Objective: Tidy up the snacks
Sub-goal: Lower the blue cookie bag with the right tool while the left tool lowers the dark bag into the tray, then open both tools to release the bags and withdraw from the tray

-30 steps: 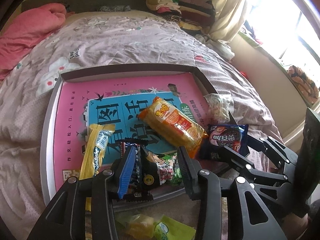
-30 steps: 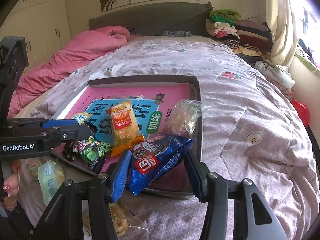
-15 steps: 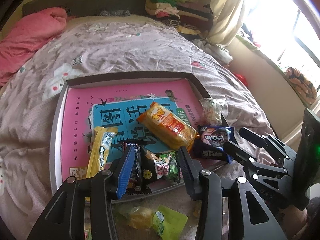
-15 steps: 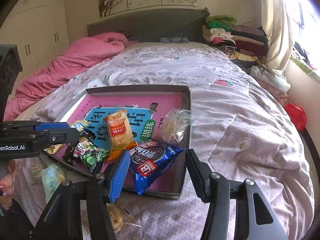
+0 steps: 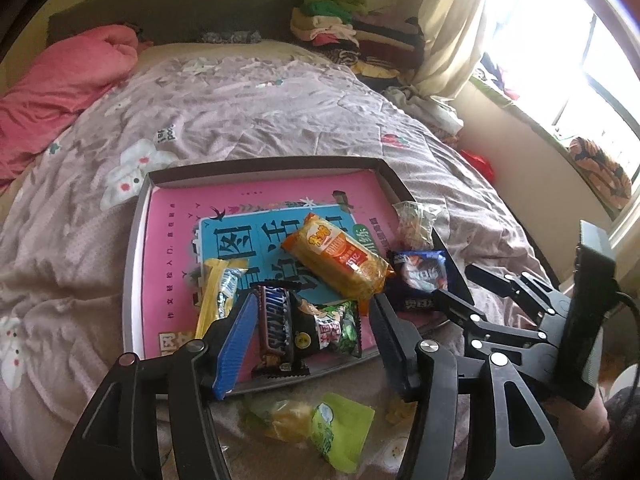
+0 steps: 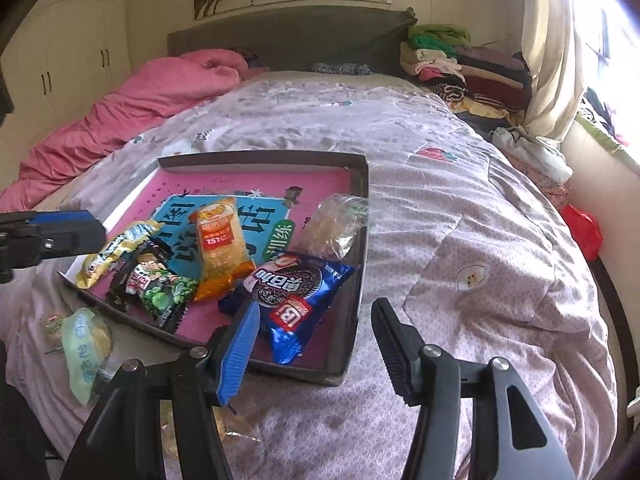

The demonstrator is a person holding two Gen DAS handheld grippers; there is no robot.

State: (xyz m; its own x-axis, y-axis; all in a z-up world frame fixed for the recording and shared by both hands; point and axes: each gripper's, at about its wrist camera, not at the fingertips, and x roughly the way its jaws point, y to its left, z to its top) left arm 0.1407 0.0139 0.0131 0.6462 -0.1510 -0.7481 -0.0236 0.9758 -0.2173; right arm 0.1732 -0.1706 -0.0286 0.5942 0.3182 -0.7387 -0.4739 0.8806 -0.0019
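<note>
A dark-rimmed tray [image 5: 132,248] [image 6: 362,216] with a pink lining lies on the bed and holds several snacks: an orange cracker pack [image 5: 336,260] [image 6: 220,236], a blue Oreo pack [image 6: 292,292] [image 5: 424,276], a Snickers bar [image 5: 274,328], a green pea packet [image 5: 336,330] [image 6: 156,288], a yellow bar [image 5: 218,292] [image 6: 112,252] and a clear bag [image 6: 336,224] [image 5: 416,220]. My left gripper [image 5: 310,316] is open and empty, above the tray's near edge. My right gripper [image 6: 314,324] is open and empty, just short of the Oreo pack.
A green packet [image 5: 340,428] [image 6: 84,348] and a clear wrapped snack [image 6: 236,420] lie on the quilt in front of the tray. A pink duvet [image 6: 140,108] lies at the far left, folded clothes [image 6: 452,64] at the headboard, a window at the right.
Both grippers have drawn back and up from the tray, so the snacks look smaller and farther. Both stay open. No snack has moved.
</note>
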